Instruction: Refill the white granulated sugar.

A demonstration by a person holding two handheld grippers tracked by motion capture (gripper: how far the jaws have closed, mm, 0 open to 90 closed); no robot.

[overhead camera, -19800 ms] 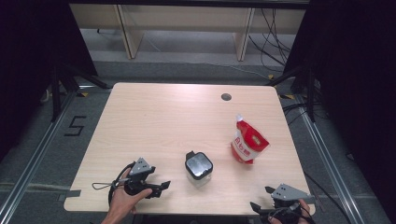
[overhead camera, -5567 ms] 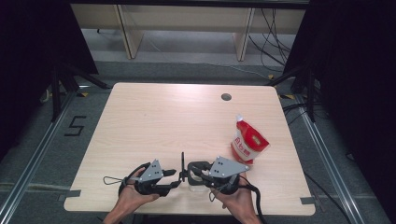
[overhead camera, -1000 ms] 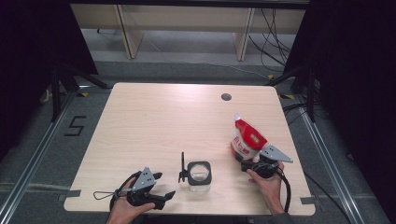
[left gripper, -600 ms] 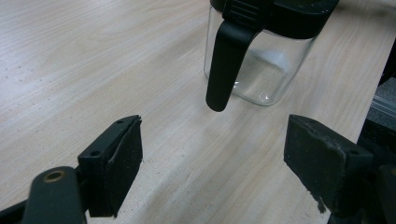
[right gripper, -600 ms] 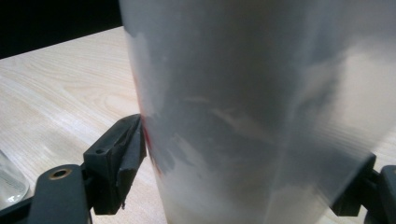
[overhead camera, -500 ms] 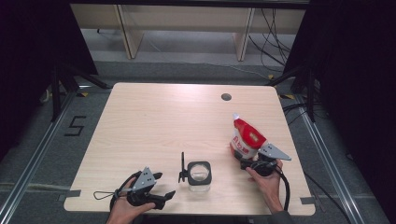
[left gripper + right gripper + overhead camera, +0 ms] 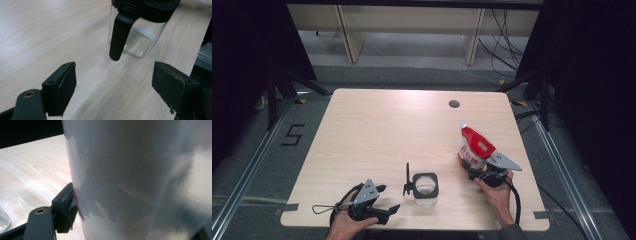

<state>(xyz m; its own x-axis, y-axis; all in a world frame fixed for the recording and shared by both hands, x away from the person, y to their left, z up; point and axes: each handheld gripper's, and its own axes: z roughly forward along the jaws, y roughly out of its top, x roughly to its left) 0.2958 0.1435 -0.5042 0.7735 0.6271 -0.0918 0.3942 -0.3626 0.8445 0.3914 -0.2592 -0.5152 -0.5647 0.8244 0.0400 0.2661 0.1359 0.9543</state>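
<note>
We have the glass jar [image 7: 425, 186] standing near the front edge of the table [image 7: 377, 125], its lid swung open and its black latch [image 7: 119, 35] hanging down the side, so the opening step looks done. Our right claw [image 7: 472, 167] is to the right of the jar, pinching the base of the red and white refill pouch [image 7: 474, 145]; in the right gripper view the pouch's pale wall presses against the one jaw we can see. The pouch leans with its white spout pointing away from the jar, towards the far edge of the table. Our left claw [image 7: 113, 92] hovers spread wide just left of the jar, holding nothing. By our reckoning, carrying the pouch over to the jar and pouring are still ahead.
</note>
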